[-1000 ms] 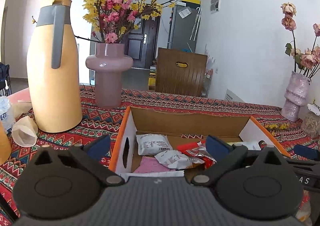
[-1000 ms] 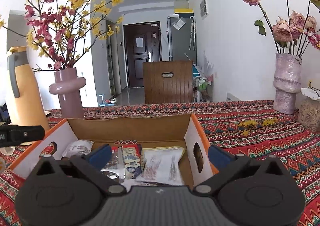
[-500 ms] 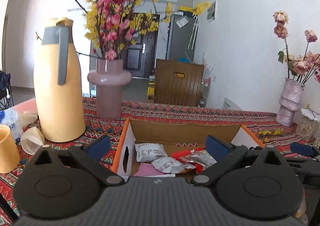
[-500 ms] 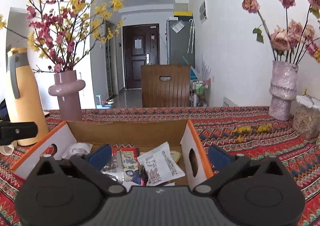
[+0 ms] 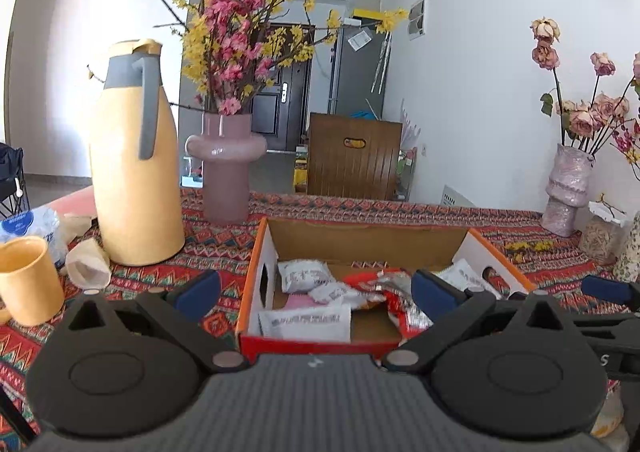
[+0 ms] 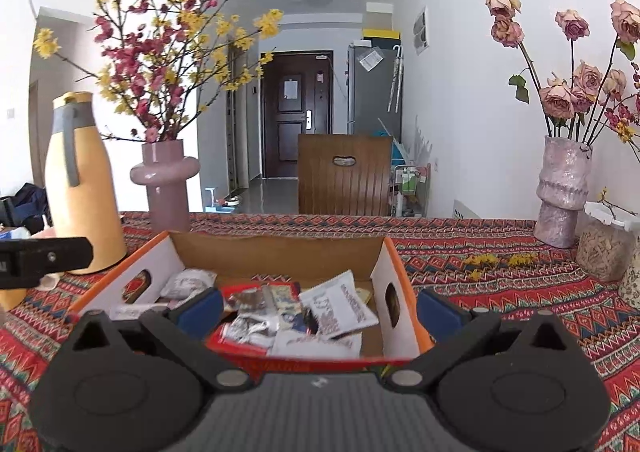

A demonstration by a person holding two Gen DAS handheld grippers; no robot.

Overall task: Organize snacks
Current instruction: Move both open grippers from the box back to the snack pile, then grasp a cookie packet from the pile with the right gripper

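left wrist view: left gripper point(image 5: 314, 292) spread wide, holding nothing, hovering at the near edge of the cardboard box point(image 5: 260, 272). inside, several snack packets heaped loosely: a white pouch point(image 5: 304, 276) at the back left, a red foil wrapper point(image 5: 396, 302) across the middle, a flat white packet point(image 5: 306, 324) by the front wall. yellow thermos point(image 5: 134, 176), pink vase point(image 5: 226, 168) and a yellow cup point(image 5: 28, 280) on the patterned cloth to the left.

right wrist view: right gripper point(image 6: 320, 306) likewise wide and empty, above the same box's front right. a white printed packet point(image 6: 340, 302) propped at a tilt over silver and red wrappers point(image 6: 260, 312). no loose snacks visible on the cloth.

judging by this: gathering mostly done, tidying the jumble inside probably left.
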